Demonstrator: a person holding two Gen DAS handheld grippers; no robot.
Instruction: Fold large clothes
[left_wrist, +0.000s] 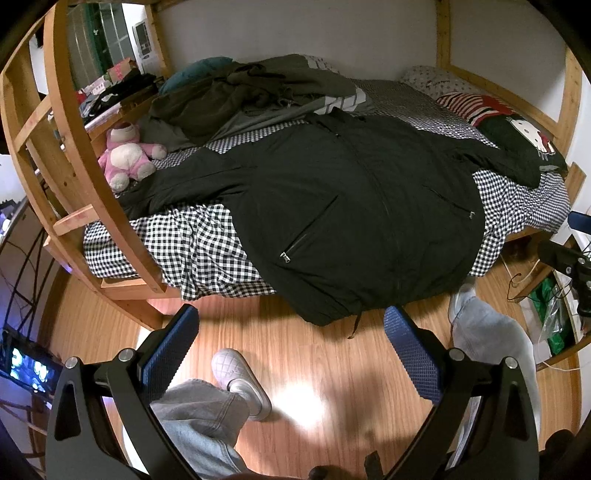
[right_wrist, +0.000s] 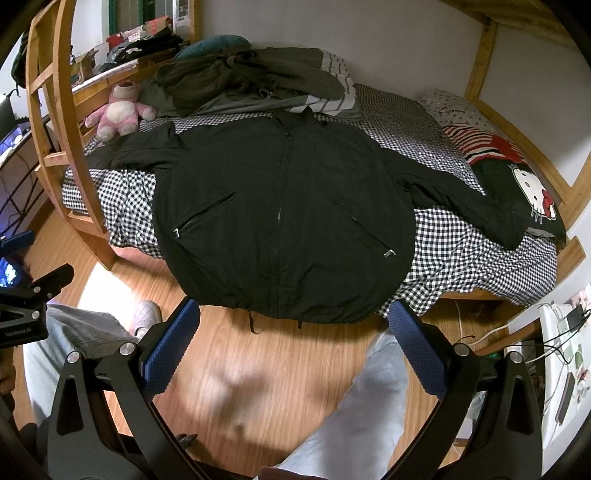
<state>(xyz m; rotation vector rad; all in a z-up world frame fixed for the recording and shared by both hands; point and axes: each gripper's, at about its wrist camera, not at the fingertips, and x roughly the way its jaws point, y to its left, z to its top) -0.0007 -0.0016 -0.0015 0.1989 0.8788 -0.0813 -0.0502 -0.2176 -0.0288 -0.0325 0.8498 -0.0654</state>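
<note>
A large black zip jacket (left_wrist: 343, 206) lies spread face up on the checkered bed (left_wrist: 192, 243), sleeves out to both sides, its hem hanging over the bed's front edge. It also shows in the right wrist view (right_wrist: 280, 214). My left gripper (left_wrist: 290, 325) is open and empty, held above the wooden floor in front of the hem. My right gripper (right_wrist: 293, 321) is open and empty, just short of the hem. Neither touches the jacket.
A pile of olive and grey clothes (left_wrist: 255, 92) lies at the back of the bed. A pink plush toy (left_wrist: 125, 155) sits at the left, a Hello Kitty pillow (left_wrist: 524, 140) at the right. Wooden bunk posts (left_wrist: 74, 147) stand left. The person's legs (left_wrist: 207, 417) are below.
</note>
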